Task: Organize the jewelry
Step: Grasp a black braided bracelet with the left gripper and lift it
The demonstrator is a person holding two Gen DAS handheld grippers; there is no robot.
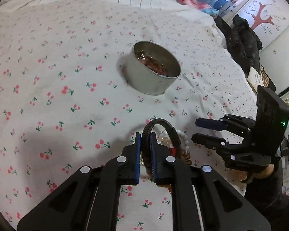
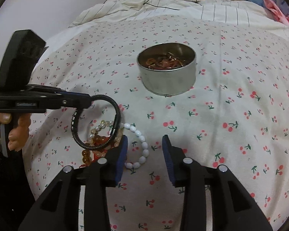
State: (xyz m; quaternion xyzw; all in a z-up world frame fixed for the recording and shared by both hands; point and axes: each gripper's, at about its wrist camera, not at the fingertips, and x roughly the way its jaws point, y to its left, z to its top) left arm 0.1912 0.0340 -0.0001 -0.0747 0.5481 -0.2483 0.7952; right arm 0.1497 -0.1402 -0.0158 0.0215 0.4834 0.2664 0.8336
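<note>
My left gripper [image 1: 145, 134] is shut on a black braided bracelet [image 1: 145, 140], which hangs as a loop [image 2: 115, 113] from its tips [image 2: 86, 101] just above the bedsheet. Under the loop lies a small heap: amber and clear bead bracelets [image 2: 95, 141] and a white bead bracelet [image 2: 142, 144]. My right gripper [image 2: 144, 140] stands open just right of the heap, nothing between its fingers; the white beads lie by its left pad [image 2: 123, 150]. A round metal tin [image 2: 166, 69] holding reddish jewelry sits further back on the sheet, also in the left wrist view [image 1: 154, 71].
The cherry-print sheet [image 2: 231, 115] covers a bed, with a striped quilt [image 2: 154, 2] and a thin black cord behind it. A black glove-like object [image 1: 242, 38] lies at the bed's right edge. A hand [image 2: 17, 132] grips the left tool's handle.
</note>
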